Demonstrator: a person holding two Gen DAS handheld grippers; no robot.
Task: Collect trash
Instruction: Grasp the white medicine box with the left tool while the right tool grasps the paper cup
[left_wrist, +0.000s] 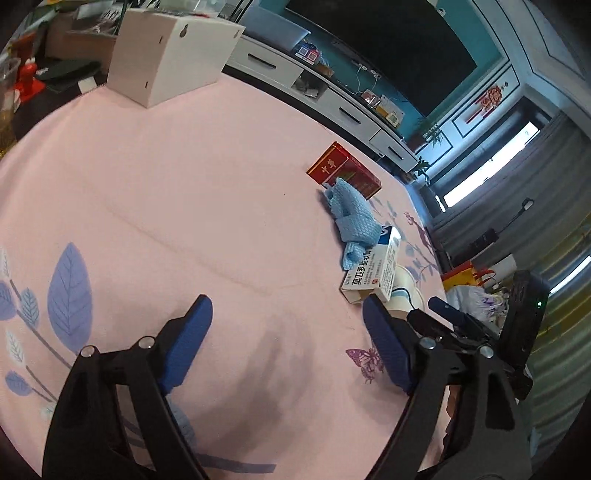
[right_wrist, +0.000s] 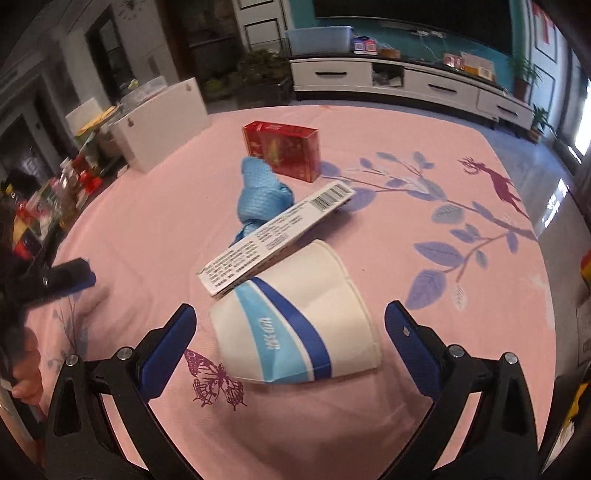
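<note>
Straddling the flattened paper cup (right_wrist: 295, 325), the right gripper (right_wrist: 290, 332) stands spread wide, pads apart from it. The cup lies on the pink cloth (right_wrist: 424, 184) under one end of a medicine carton (right_wrist: 277, 240), toward what looks like the table's right edge. Closing should pinch only the cup, then lift gently. The left gripper (left_wrist: 288, 339) hangs spread and empty.

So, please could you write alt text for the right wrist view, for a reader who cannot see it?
The open right gripper hovers over a flattened paper cup on a pink floral cloth. Behind the cup lie a white medicine box, a crumpled blue cloth and a red box.
</note>
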